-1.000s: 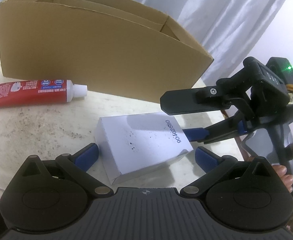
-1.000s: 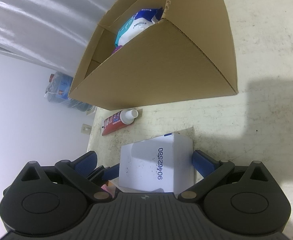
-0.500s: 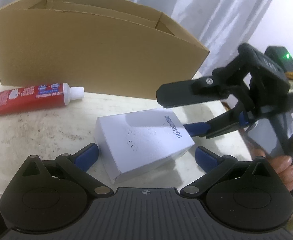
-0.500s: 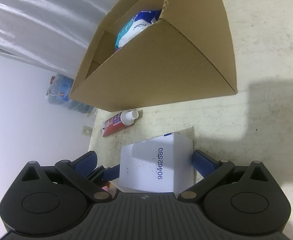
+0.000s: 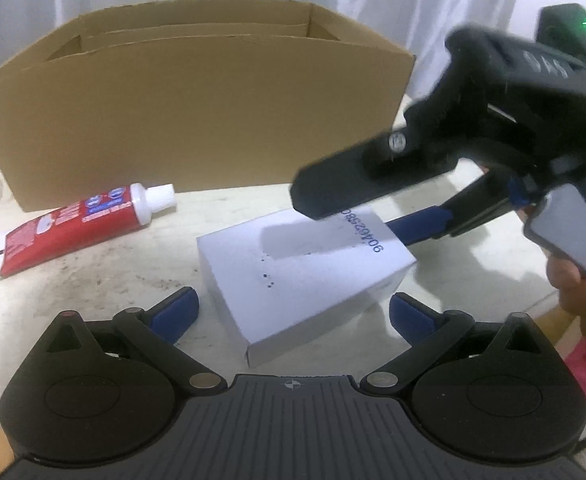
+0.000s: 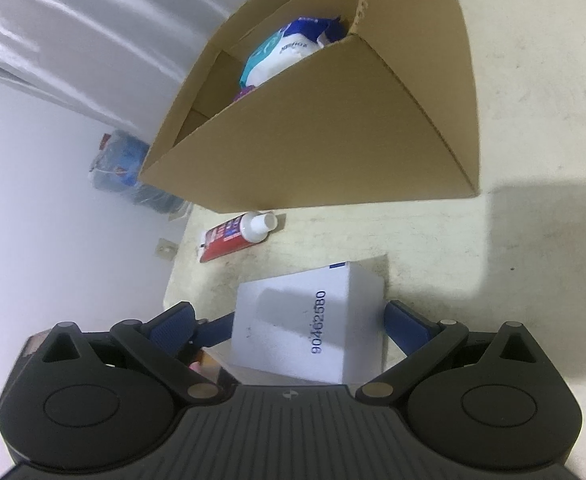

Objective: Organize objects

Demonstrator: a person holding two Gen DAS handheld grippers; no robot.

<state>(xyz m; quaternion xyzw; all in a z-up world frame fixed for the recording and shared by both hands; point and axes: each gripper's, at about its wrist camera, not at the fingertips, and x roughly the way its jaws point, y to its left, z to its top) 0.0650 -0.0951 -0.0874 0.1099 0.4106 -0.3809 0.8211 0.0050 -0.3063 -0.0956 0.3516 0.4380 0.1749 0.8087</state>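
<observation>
We are working on the small white cardboard box printed with a blue number point(image 6: 313, 324), which is lying flat on the speckled pale tabletop point(image 6: 533, 120), just in front of the open brown corrugated carton point(image 6: 333, 132). Our right gripper point(image 6: 289, 318) is straddling the white box, and its jaws have just been closing in with the box between them; the right-hand blue pad looks to be at the box's side, while the left-hand pad is standing clear, so we are judging the grip not yet made. Our left gripper point(image 5: 291, 312) is sitting spread wide around the box's near end, touching nothing. A red toothpaste tube with a white cap point(image 5: 81, 228) is waiting beside the carton, which already holds a white-and-blue soft pack point(image 6: 285, 56). Next, we are expecting to finish squeezing squarely on the box's sides, lift it above the carton wall, and lower it inside, keeping the left gripper out of the way.
</observation>
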